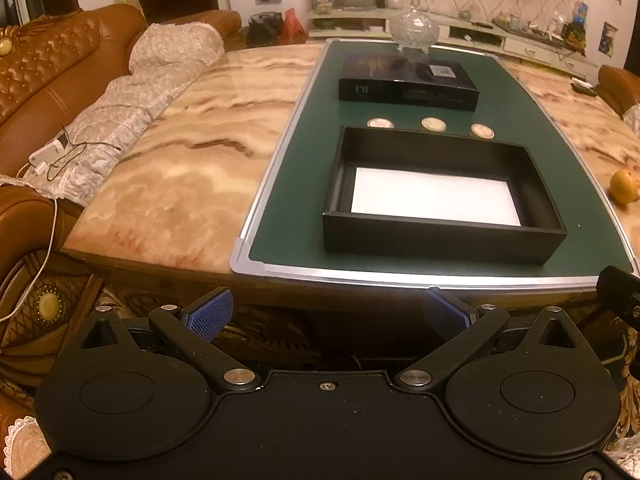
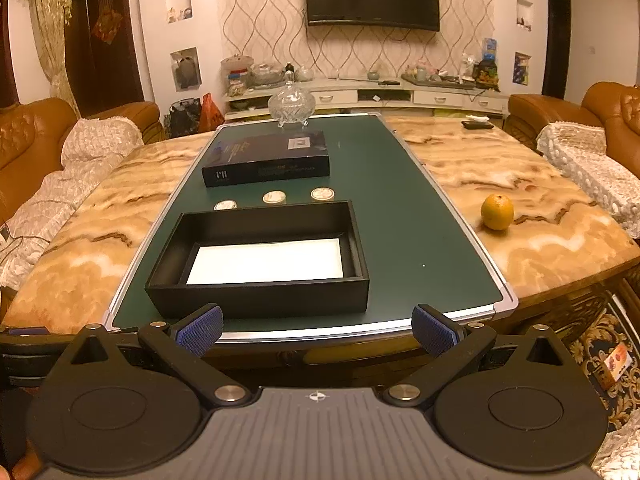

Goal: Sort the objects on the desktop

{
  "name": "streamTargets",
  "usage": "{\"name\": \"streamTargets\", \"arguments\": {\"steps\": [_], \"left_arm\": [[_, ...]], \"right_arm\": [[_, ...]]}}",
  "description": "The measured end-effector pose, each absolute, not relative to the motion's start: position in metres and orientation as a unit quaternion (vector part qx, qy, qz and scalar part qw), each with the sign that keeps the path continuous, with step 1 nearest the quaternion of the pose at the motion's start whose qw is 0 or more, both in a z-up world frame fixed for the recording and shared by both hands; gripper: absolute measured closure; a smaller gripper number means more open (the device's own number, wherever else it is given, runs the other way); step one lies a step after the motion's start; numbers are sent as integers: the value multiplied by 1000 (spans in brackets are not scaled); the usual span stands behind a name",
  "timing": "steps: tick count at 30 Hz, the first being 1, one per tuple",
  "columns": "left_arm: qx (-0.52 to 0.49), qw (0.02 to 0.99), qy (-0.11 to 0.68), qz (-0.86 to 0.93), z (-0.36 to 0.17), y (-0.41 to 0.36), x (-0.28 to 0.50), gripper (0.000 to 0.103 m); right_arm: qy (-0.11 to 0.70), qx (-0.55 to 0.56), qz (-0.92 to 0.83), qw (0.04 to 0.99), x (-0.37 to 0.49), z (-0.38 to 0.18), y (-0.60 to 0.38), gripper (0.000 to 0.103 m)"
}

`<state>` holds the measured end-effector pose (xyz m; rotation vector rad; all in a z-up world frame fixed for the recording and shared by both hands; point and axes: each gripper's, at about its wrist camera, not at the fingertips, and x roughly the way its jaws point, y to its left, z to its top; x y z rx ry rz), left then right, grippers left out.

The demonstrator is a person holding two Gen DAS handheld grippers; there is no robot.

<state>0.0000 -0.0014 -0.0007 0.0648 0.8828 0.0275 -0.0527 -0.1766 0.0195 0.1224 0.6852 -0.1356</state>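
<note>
We've got the left gripper (image 1: 327,314) and right gripper (image 2: 318,330) both spread wide with nothing in them, hanging short of the table edge. Just past them the black tray (image 2: 256,300) holds only a white sheet, and the three coins (image 2: 274,197) behind it, then the dark box (image 2: 266,158), look untouched, so basically nothing's sorted yet.

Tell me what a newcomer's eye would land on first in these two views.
The open black box with its white lining, at the near end of the green board. Behind it lie three coins in a row, then a closed dark box and a glass jar at the far end. An orange sits alone on the marble table, to the right.
</note>
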Motion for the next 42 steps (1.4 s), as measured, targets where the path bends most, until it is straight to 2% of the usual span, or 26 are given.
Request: {"name": "streamTargets", "arguments": {"steps": [42], "left_arm": [[26,899,437,9,-15,4,17,0]], "right_arm": [[363,53,-42,929,-26,-2,-168,0]]}}
